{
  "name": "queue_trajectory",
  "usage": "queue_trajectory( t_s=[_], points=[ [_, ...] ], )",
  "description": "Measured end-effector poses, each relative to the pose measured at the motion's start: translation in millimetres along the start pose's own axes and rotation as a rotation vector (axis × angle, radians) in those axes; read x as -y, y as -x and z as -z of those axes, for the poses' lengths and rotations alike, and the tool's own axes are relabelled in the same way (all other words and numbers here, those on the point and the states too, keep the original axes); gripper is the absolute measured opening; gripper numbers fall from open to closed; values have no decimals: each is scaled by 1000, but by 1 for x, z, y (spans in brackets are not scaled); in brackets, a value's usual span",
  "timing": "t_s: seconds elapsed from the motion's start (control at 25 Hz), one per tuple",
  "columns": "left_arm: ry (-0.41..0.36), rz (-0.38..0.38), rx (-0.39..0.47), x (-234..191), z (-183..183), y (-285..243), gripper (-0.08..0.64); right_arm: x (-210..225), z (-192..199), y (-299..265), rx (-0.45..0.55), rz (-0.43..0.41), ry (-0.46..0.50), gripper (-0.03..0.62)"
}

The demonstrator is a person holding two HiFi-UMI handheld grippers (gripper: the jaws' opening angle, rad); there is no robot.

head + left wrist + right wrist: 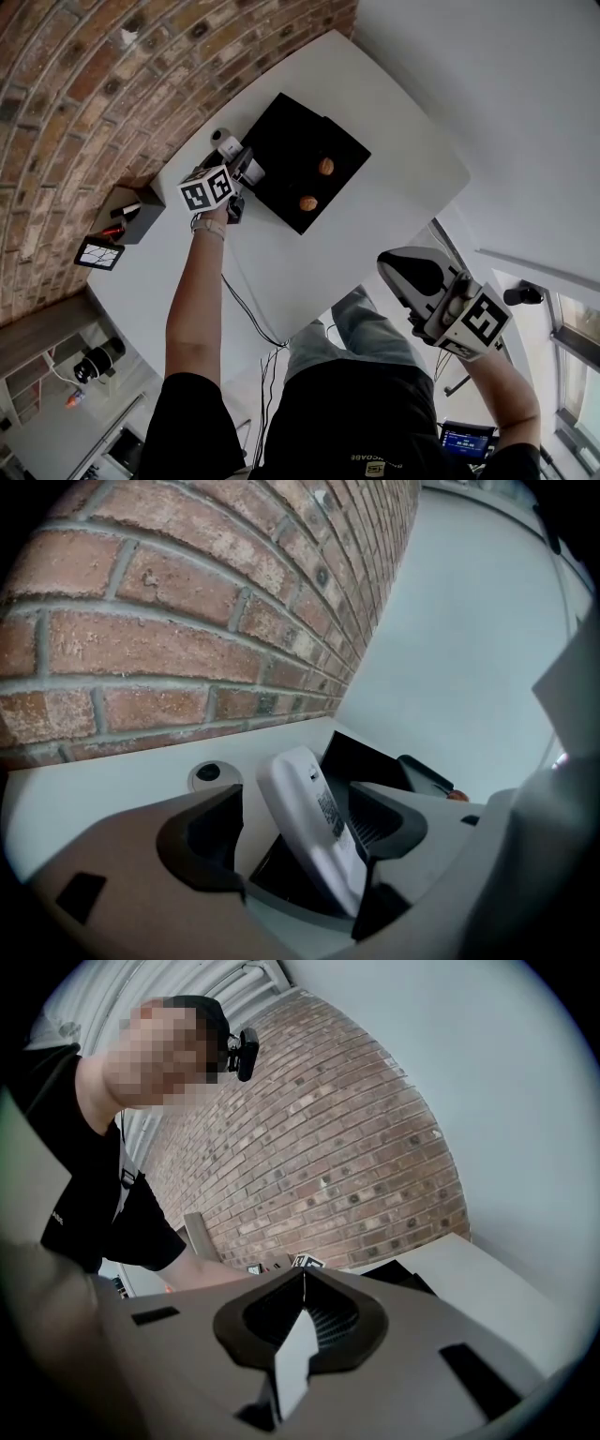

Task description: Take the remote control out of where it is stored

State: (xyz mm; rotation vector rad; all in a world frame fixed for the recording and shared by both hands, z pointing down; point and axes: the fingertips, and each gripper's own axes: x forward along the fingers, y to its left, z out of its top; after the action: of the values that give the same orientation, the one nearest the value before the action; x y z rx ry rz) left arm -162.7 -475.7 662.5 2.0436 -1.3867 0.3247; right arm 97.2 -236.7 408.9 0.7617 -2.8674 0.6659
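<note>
A white remote control (314,822) stands tilted between the jaws of my left gripper (305,813). It leans on the right jaw, and a clear gap separates it from the left jaw. The jaws are spread wide and do not squeeze it. In the head view the left gripper (239,178) is at the left corner of a black box (309,141), and the remote (251,172) shows as a white bit at its tip. My right gripper (403,267) hangs off the table near my body. Its jaws (302,1279) are shut with nothing between them.
The black box sits on a white table (394,159) against a brick wall (75,84) and holds two brown round things (325,166). A cable grommet (208,773) lies beside it. A small dark box (131,216) and a marker tile (98,251) are further left. A cable (246,314) runs along the table.
</note>
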Motion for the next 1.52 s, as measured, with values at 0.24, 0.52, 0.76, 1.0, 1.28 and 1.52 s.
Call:
queue_trajectory(
  t_s=[0.24,0.52,0.76,1.0,1.28,1.52],
  points=[
    [-19,-12,-12,0,0,-3,334,5,-1,2,6,12,-8,6],
    [-50,-12,-28,2,2,-2,293,7,-4,7,29,19,-16,6],
    [-68,6,-28,4,1,0,270,7,-4,8,40,18,-15,6],
    [-92,22,-22,11,0,7,253,3,-9,4,48,26,-26,6],
    [-101,40,6,17,-2,20,222,-5,-14,2,72,13,-8,6],
    [-101,52,52,17,-13,38,144,-16,-15,0,72,6,-19,6]
  ],
)
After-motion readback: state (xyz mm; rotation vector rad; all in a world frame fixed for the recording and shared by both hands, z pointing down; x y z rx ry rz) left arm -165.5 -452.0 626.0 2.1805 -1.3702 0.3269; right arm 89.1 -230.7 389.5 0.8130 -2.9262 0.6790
